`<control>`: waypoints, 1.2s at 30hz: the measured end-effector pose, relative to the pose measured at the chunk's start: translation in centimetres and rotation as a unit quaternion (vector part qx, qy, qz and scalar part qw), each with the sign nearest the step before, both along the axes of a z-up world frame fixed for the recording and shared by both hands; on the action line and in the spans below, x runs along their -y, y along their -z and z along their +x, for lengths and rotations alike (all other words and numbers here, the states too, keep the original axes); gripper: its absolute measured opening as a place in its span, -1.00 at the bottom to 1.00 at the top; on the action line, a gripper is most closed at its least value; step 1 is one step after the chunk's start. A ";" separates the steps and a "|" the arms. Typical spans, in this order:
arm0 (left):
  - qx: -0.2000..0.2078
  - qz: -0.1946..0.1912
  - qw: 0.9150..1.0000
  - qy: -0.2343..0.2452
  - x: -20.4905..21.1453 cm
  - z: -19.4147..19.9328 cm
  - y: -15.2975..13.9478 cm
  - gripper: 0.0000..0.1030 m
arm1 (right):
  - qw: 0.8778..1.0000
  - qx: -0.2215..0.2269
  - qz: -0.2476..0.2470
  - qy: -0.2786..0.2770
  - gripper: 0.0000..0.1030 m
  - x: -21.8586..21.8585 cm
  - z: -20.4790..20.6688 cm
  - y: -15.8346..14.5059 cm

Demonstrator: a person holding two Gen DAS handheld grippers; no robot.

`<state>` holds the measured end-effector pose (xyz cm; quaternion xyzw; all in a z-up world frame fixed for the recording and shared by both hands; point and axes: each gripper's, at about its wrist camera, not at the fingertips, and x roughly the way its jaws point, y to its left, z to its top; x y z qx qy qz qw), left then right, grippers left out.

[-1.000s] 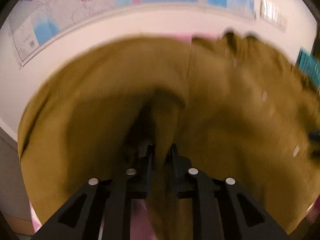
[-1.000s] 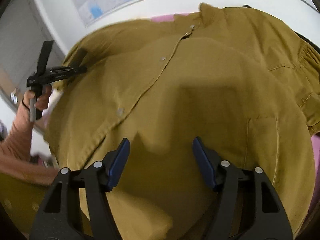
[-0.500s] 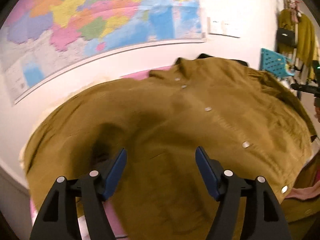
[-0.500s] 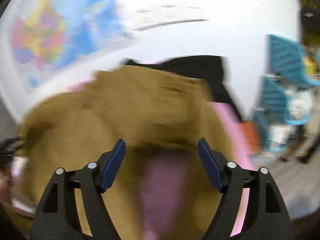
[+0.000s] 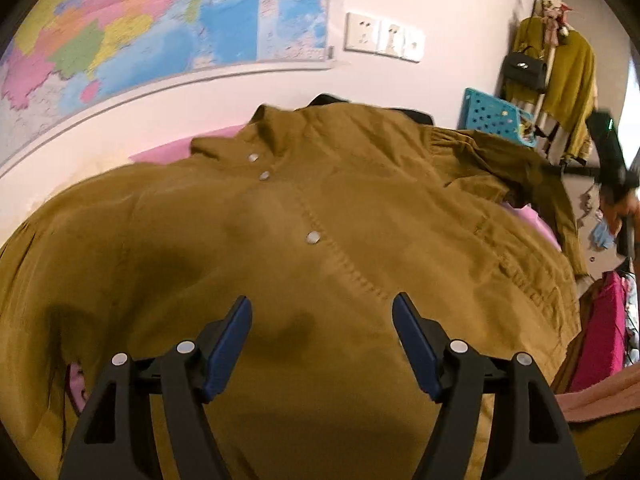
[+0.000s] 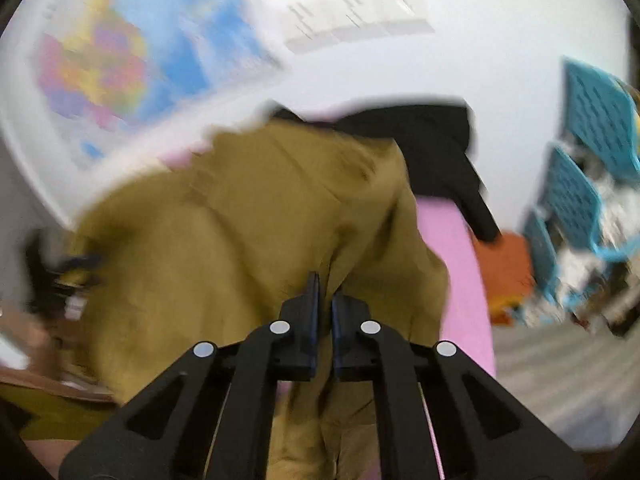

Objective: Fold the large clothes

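Beside wall, empty teal basket

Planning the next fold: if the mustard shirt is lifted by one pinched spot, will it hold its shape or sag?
Probably sag: the mustard shirt lies in soft wrinkles, and fabric bunches where the right gripper is shut on it. Its sleeve already droops over the pink surface, so loose parts would likely trail. It looks unlikely to slip.

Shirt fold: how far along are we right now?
Done: the mustard shirt lies spread front-up on the pink surface, buttons closed. In hand: the right hand-held gripper is shut on a fold of cloth at the shirt's side; the left hand-held gripper hovers open above it. Left: no fold shows yet, so all folds remain.
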<state>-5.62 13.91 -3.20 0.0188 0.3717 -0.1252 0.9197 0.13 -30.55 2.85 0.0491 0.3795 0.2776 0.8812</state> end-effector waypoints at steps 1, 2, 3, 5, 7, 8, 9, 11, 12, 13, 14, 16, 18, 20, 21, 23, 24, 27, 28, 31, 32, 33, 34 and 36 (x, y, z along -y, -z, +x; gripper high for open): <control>0.003 -0.004 1.000 0.007 0.1 0.1 -0.4 0.36 | 0.999 0.017 0.016 -0.023 -0.89 -0.5 -0.5 -2.6; 0.008 -0.006 1.000 0.010 0.0 0.2 -0.7 0.36 | 0.998 0.030 0.026 -0.046 -0.89 -1.1 -1.0 -4.5; 0.012 -0.009 1.000 0.013 -0.1 0.3 -1.1 0.36 | 0.995 0.049 0.037 -0.077 -0.89 -2.4 -1.7 -6.9; 0.018 -0.018 1.000 0.019 -0.5 0.6 -1.9 0.36 | 0.989 0.069 0.043 -0.122 -0.89 -4.7 -2.2 -9.7; 0.027 -0.030 0.999 0.022 -1.2 0.7 -2.9 0.36 | 0.981 0.080 0.047 -0.170 -0.89 -8.5 -2.7 -11.5; 0.031 -0.037 0.999 0.022 -1.6 0.7 -3.4 0.36 | 0.977 0.079 0.050 -0.189 -0.89 -10.0 -2.8 -11.8; 0.036 -0.047 0.998 0.022 -2.2 0.7 -4.1 0.36 | 0.973 0.076 0.054 -0.211 -0.88 -11.8 -2.7 -11.9; 0.048 -0.057 0.997 0.020 -3.1 0.4 -5.1 0.37 | 0.964 0.059 0.061 -0.254 -0.86 -16.2 -2.3 -11.2; 0.053 -0.060 0.997 0.018 -3.5 0.2 -5.6 0.39 | 0.960 0.049 0.065 -0.268 -0.85 -18.1 -1.9 -10.6; 0.058 -0.062 0.996 0.015 -4.1 -0.2 -6.1 0.41 | 0.955 0.036 0.065 -0.286 -0.85 -20.5 -1.4 -9.6; 0.064 -0.063 0.996 0.011 -4.6 -0.5 -6.5 0.43 | 0.952 0.019 0.068 -0.298 -0.85 -22.7 -0.7 -8.4; 0.072 -0.060 0.996 -0.001 -5.8 -1.1 -7.1 0.44 | 0.949 -0.016 0.075 -0.307 -0.85 -26.1 0.9 -6.4; 0.069 -0.060 0.996 -0.013 -7.0 -1.5 -7.1 0.47 | 0.949 -0.041 0.074 -0.304 -0.85 -28.7 2.6 -4.1; 0.057 -0.055 0.996 -0.028 -8.0 -1.6 -6.5 0.48 | 0.951 -0.069 0.065 -0.295 -0.84 -30.9 4.4 -1.3; 0.050 -0.053 0.997 -0.030 -8.3 -1.5 -6.1 0.48 | 0.952 -0.087 0.063 -0.286 -0.83 -31.9 5.3 0.4; 0.027 -0.041 0.998 -0.031 -8.4 -1.0 -4.6 0.51 | 0.955 -0.112 0.049 -0.271 -0.74 -32.6 6.7 2.5; 0.013 -0.036 0.999 -0.030 -8.3 -0.6 -3.8 0.51 | 0.956 -0.119 0.048 -0.264 -0.59 -32.4 7.1 3.1; -0.047 -0.012 0.999 -0.025 -7.5 1.4 -0.5 0.51 | 0.961 -0.120 0.051 -0.245 -0.11 -30.7 7.8 3.5; -0.069 -0.010 0.997 -0.016 -7.1 2.1 0.5 0.51 | 0.962 -0.110 0.055 -0.244 -0.10 -29.7 7.6 2.9; -0.104 0.001 0.994 0.019 -5.6 3.2 2.7 0.52 | 0.968 -0.076 0.076 -0.225 0.04 -25.9 7.7 1.3; -0.106 0.009 0.994 0.026 -5.0 3.5 3.0 0.52 | 0.972 -0.063 0.080 -0.213 0.05 -24.5 7.7 0.8; -0.109 0.014 0.993 0.037 -4.3 3.9 3.3 0.52 | 0.976 -0.046 0.083 -0.194 0.08 -22.2 7.7 0.2; -0.110 0.015 0.993 0.044 -3.9 4.1 3.4 0.52 | 0.979 -0.038 0.085 -0.179 0.14 -21.0 8.0 0.0; -0.118 0.020 0.991 0.059 -2.8 5.0 3.9 0.38 | 0.986 -0.031 0.092 -0.137 0.20 -17.6 8.6 -0.1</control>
